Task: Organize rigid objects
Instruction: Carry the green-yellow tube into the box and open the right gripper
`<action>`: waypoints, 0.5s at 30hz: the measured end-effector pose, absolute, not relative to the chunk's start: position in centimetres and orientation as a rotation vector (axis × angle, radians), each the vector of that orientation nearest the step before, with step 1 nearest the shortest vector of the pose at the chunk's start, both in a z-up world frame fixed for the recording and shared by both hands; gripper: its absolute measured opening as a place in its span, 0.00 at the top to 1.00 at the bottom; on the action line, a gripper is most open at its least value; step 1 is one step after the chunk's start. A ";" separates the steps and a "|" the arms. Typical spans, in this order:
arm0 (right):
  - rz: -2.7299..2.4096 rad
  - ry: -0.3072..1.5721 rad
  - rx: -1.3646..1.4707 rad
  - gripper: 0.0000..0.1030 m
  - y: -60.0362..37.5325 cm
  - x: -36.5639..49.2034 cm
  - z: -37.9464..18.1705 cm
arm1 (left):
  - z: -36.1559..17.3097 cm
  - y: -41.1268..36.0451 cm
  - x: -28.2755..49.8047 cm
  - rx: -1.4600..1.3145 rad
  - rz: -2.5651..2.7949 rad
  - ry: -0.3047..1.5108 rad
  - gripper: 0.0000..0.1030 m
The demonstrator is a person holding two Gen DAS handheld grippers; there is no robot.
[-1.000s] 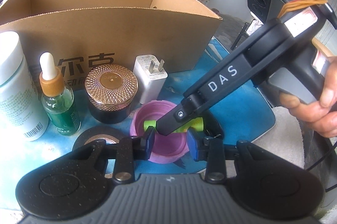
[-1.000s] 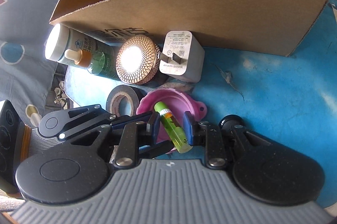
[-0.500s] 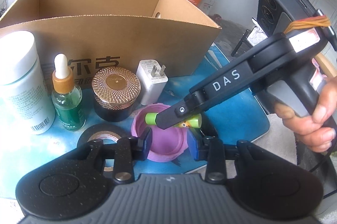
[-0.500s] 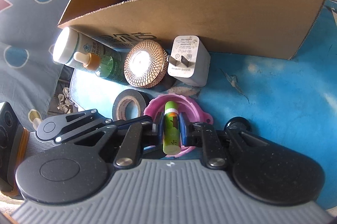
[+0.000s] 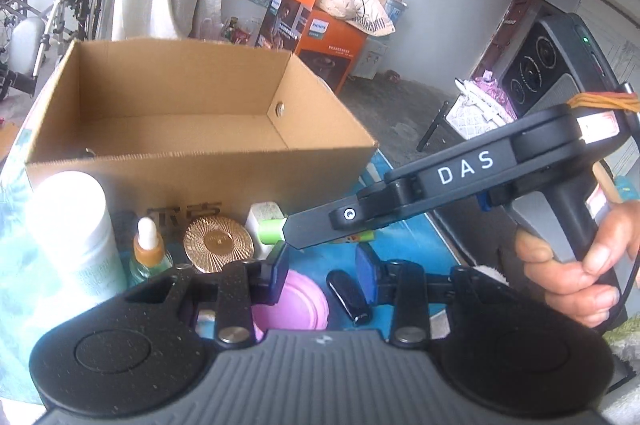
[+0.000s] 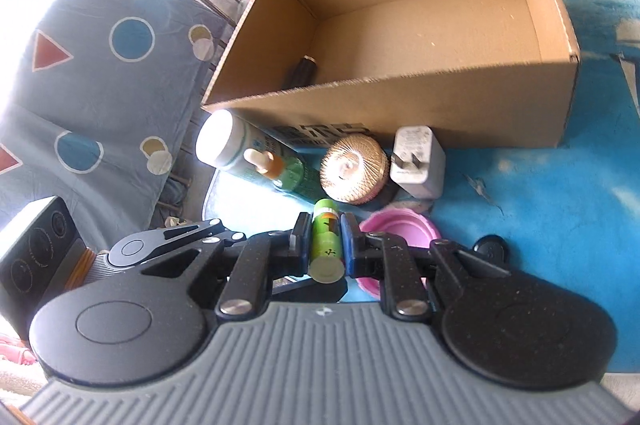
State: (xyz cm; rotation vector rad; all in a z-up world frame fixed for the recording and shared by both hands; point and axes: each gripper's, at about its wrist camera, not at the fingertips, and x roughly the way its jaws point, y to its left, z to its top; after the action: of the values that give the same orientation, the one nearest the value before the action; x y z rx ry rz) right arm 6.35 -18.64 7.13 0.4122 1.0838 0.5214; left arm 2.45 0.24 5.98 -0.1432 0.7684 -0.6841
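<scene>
My right gripper [image 6: 326, 239] is shut on a green lip balm tube [image 6: 326, 245] and holds it above the table, in front of the open cardboard box [image 6: 400, 97]. In the left wrist view the right gripper [image 5: 304, 231] crosses from the right with the green tube [image 5: 269, 229] in it. My left gripper [image 5: 322, 263] is open and empty, above a pink lid [image 5: 294, 305] and a small black object [image 5: 348, 295]. A dark tube [image 6: 302, 73] lies inside the box.
In front of the box stand a white bottle [image 6: 224, 145], a green dropper bottle [image 6: 276, 169], a gold-lidded jar [image 6: 354, 165] and a white charger [image 6: 416, 161]. The pink lid [image 6: 396, 229] lies on the blue table [image 6: 540, 205].
My right gripper has lifted the green tube out of the pink lid and raised it. Both grippers have risen, so the inside of the box now shows.
</scene>
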 end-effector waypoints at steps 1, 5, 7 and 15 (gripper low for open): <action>0.535 1.056 0.398 0.86 -18.2 6.7 8.2 | 6.9 0.6 2.7 -0.147 -0.673 0.745 0.64; 0.582 0.992 0.388 0.86 -16.5 10.1 10.9 | 9.6 1.7 4.9 -0.152 -0.592 0.676 0.64; 0.586 0.987 0.379 0.86 -15.6 12.6 11.3 | 10.2 2.3 6.3 -0.153 -0.535 0.648 0.63; 0.486 1.210 0.451 0.86 -11.2 26.2 4.7 | 10.3 4.4 9.6 -0.152 -0.366 0.639 0.58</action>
State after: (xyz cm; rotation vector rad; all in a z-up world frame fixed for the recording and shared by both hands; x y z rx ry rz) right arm 26.17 -11.25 4.71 0.4514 1.2101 0.4856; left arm 9.65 4.43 10.34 -0.1521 0.6395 -0.3661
